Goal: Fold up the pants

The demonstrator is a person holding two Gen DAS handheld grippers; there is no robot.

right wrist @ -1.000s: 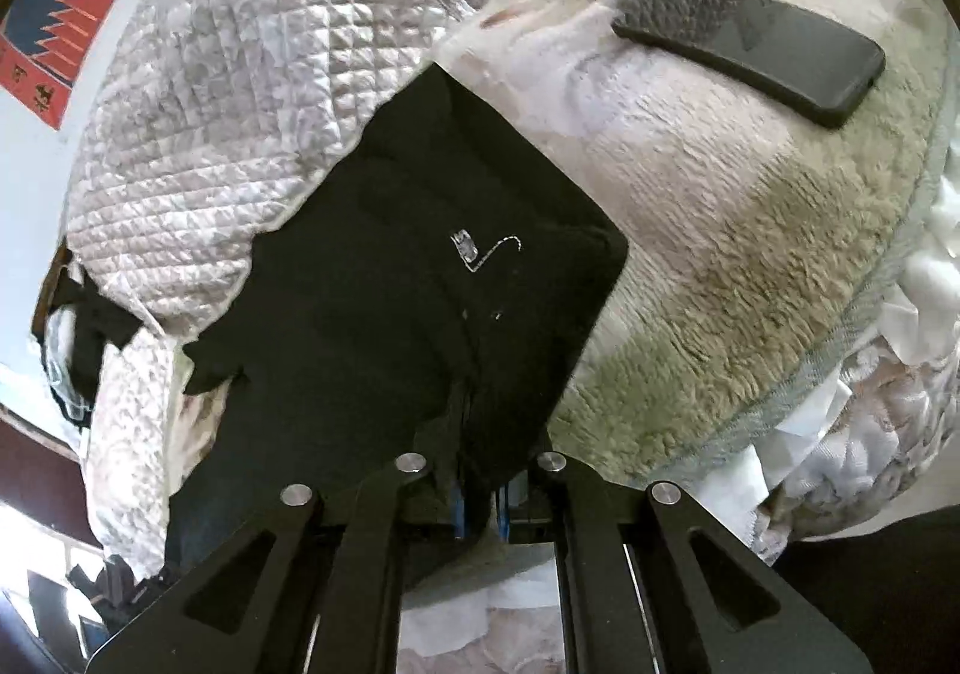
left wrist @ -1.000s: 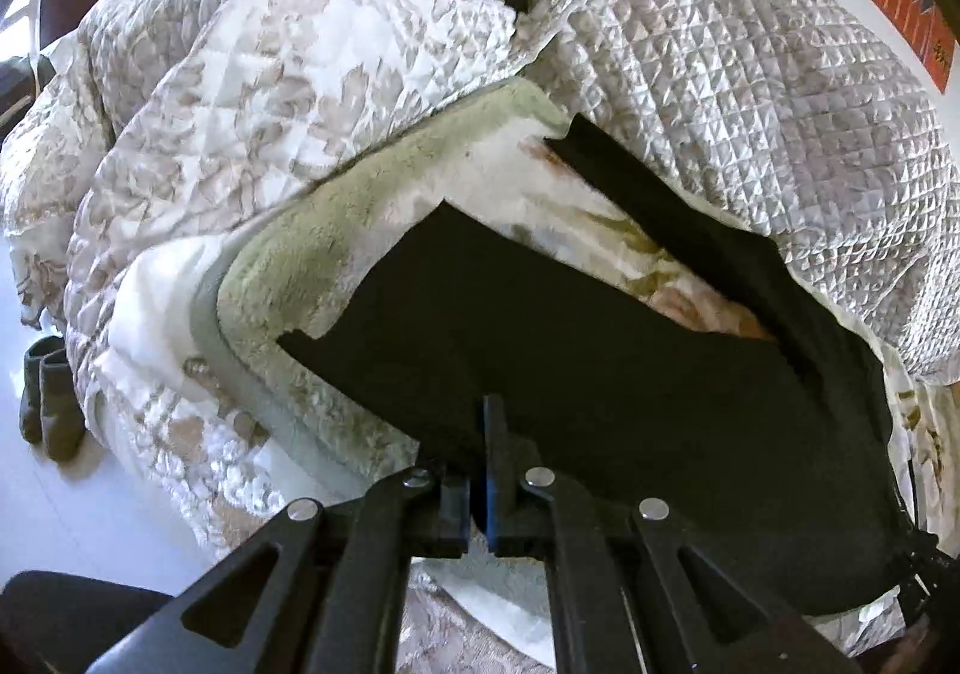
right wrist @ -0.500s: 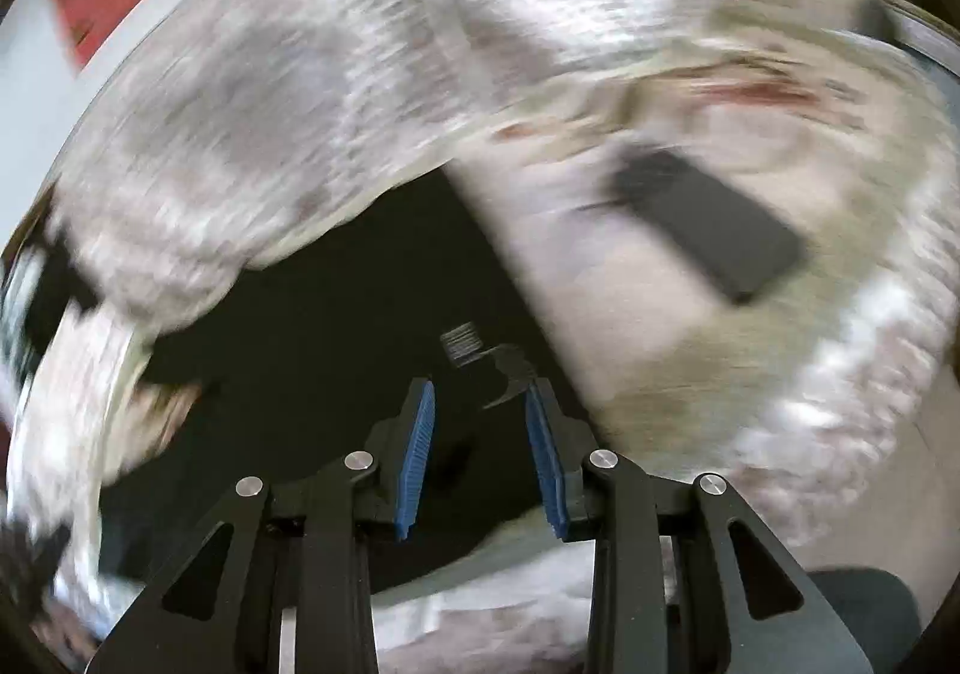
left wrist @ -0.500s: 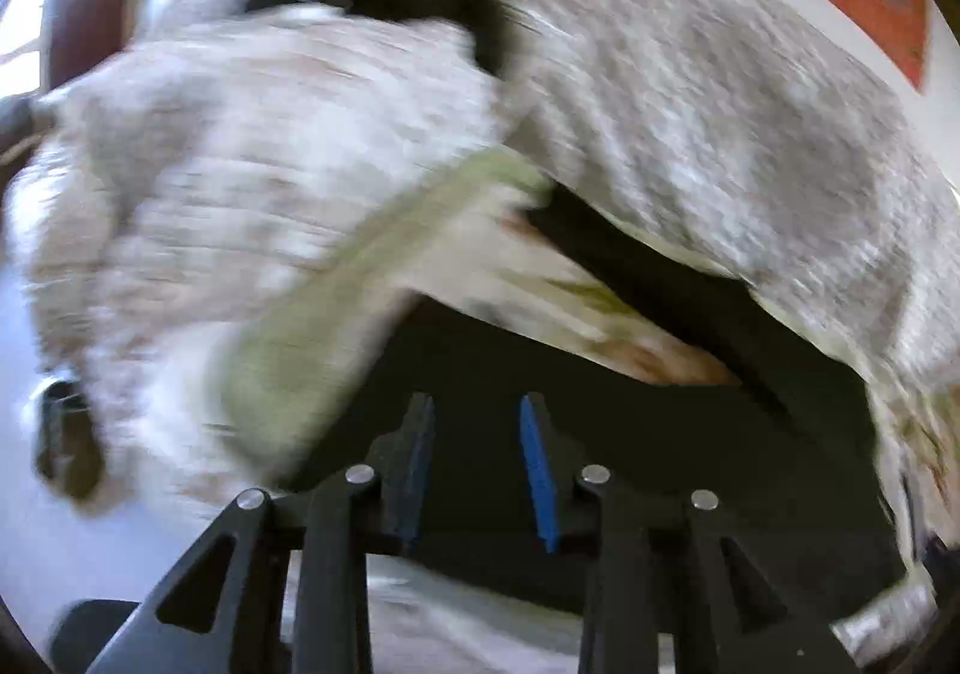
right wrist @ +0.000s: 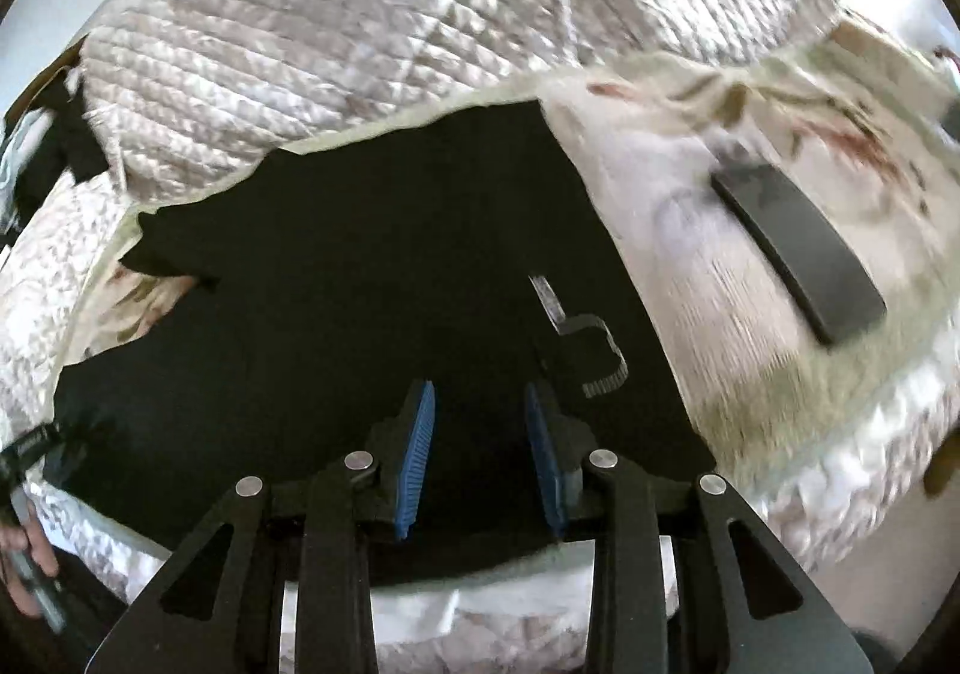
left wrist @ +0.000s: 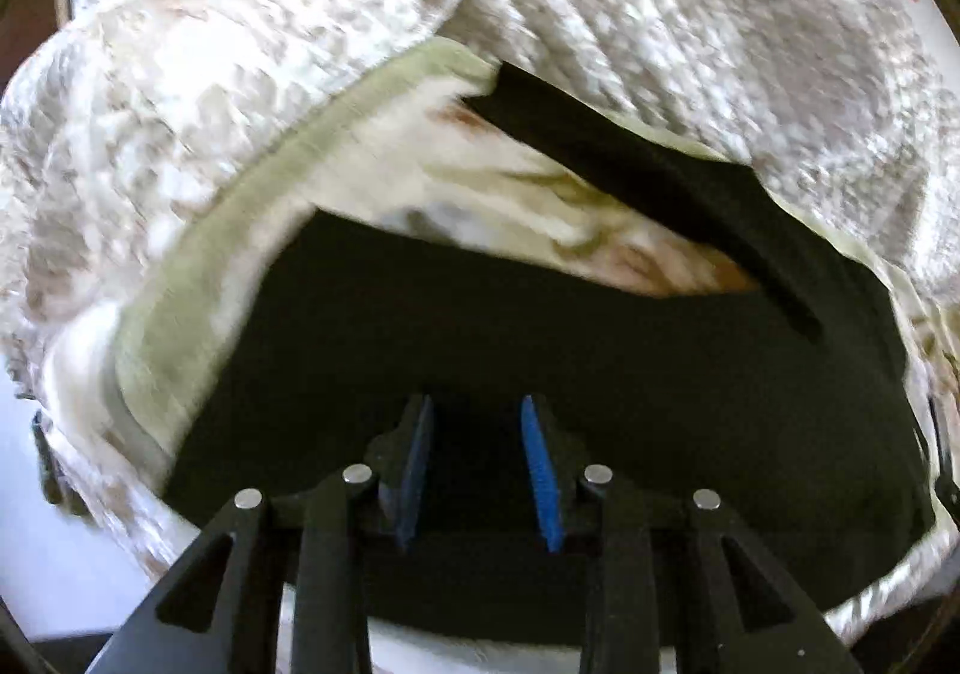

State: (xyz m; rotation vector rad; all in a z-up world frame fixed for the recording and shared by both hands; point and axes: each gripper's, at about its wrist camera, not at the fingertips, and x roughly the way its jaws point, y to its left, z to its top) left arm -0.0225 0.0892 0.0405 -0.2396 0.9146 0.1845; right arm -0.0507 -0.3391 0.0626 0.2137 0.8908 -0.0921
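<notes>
**Both tools spread, nothing pinched, pants flat on the bed**

Your left tool (left wrist: 477, 470) has its blue pads (left wrist: 540, 473) apart with a clear gap between them. No cloth in the gap; only the black pants (left wrist: 540, 350) show beyond the tips. Can't tell whether the tips touch the fabric or sit just above it.

Your right tool (right wrist: 480, 455) is the same: pads (right wrist: 417, 455) spread, nothing between them, dark fabric behind.

The pants lie spread on the pale fleece blanket (left wrist: 198, 314), near the bed's front edge. In the left view the main dark panel fills the lower middle, and a narrower black strip (left wrist: 648, 164) runs diagonally up toward the quilt, with a wedge of blanket showing between the two. In the right view the pants (right wrist: 336, 302) cover the centre, with a white tag and cord (right wrist: 576, 332) lying on the fabric just beyond your right pad.

A dark phone (right wrist: 798, 254) rests on the blanket to the right of the pants, apart from them.

The quilted cover (right wrist: 372, 32) is bunched up behind the pants; its edge overlaps the far side of the dark fabric.

Both views are motion-blurred, so fine folds in the pants aren't readable.
</notes>
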